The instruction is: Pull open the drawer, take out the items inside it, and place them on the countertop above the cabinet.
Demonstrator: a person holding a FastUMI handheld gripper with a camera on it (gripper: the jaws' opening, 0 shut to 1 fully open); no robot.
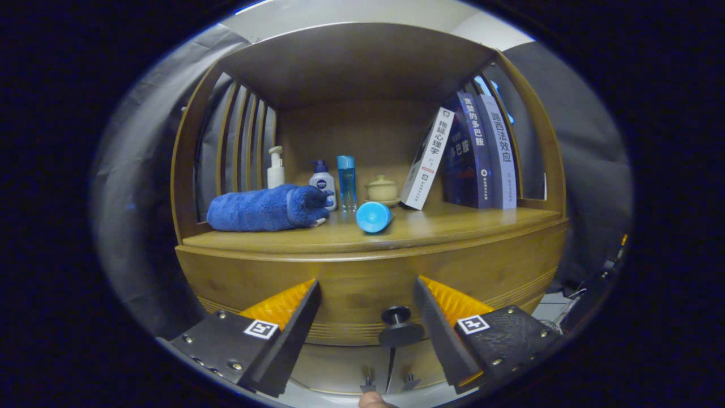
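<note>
Cabinet [362,283]: one, wooden, big and heavy looking, so I'd guess it stays put when you tug on it. Slatted sides, with an open shelf under a top board.

Drawer front [510,272]: one that I can make out, the wide curved wood panel under the countertop, sitting flush, so closed as far as I can tell. Stiff wood, probably slides with a bit of drag. Can't see what's inside.

Countertop [453,226]: one, flat wood, already carrying stuff but with bare room toward the front right.

Books [473,153]: three, leaning and standing at the right end of the countertop.

Towel [266,207]: one, blue, rolled, soft, lying at the left. Whether it came out of the drawer, no idea.

Gripper [365,314]: fingers spread wide, holding nothing, pointed at the drawer front.

Bottles [323,184]: three upright at the back, a white pump one, a white one with a blue cap and a clear blue one.

Blue cylinder [374,217]: one, lying on its side with its round end facing out. Smooth plastic, probably rolls.

Lidded pot [382,188]: one, small, pale, looks ceramic and breakable.

Knob [398,326]: one on the drawer, dark, round, on a short stem, between the fingers nearer the right one. Small, hard and likely slick, so that's the grab spot, pinched behind the head. Two tinier knobs sit lower down.
</note>
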